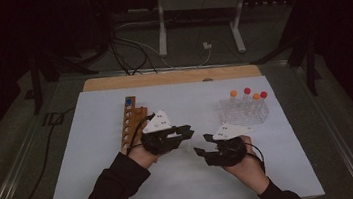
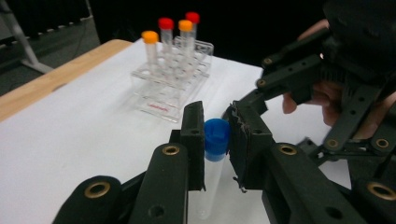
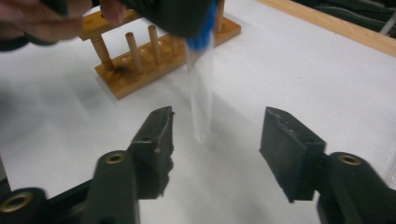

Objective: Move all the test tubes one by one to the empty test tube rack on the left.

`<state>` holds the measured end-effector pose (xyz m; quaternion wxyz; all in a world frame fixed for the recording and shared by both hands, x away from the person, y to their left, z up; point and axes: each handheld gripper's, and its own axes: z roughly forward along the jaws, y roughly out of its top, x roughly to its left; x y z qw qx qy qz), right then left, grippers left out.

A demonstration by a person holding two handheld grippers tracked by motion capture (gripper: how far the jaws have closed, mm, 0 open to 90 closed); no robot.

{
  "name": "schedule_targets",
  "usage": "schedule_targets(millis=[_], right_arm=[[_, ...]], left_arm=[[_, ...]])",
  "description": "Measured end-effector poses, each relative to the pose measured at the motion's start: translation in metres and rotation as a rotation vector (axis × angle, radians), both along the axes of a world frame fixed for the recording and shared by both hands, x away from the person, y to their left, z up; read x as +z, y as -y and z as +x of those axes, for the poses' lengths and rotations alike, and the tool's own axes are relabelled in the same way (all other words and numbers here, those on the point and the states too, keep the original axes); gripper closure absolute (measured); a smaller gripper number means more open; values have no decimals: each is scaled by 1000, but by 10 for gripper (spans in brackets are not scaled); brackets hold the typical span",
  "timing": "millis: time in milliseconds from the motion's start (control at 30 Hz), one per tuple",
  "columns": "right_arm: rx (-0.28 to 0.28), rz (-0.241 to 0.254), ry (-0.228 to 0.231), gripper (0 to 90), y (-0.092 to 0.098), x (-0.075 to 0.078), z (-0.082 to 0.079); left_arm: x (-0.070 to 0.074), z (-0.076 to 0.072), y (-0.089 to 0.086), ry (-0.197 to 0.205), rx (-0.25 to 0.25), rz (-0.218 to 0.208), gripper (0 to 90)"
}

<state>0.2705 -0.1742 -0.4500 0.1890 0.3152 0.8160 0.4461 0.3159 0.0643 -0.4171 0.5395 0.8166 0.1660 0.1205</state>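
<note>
The left gripper [image 2: 216, 140] has its jaws clamped on the blue cap of a clear plastic tube [image 2: 215, 142] hanging between them above the white bench [image 1: 95, 154]; the right gripper [image 3: 215, 144], jaws apart, faces it, tube just ahead

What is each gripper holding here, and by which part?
The left gripper holds a clear tube by its blue cap, fingers on either side. The right gripper is open, holding nothing.
</note>
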Motion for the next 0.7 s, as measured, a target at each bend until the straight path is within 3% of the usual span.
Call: schedule_targets(millis=[400, 533, 700], right_arm=[[-33, 34, 8, 189, 4, 4, -2], [-50, 45, 7, 117, 6, 5, -1], [-70, 49, 7, 19, 8, 5, 0]], left_arm=[[26, 14, -56, 8, 148, -60, 774], [33, 19, -72, 24, 198, -48, 774], [45, 27, -93, 47, 260, -63, 774]])
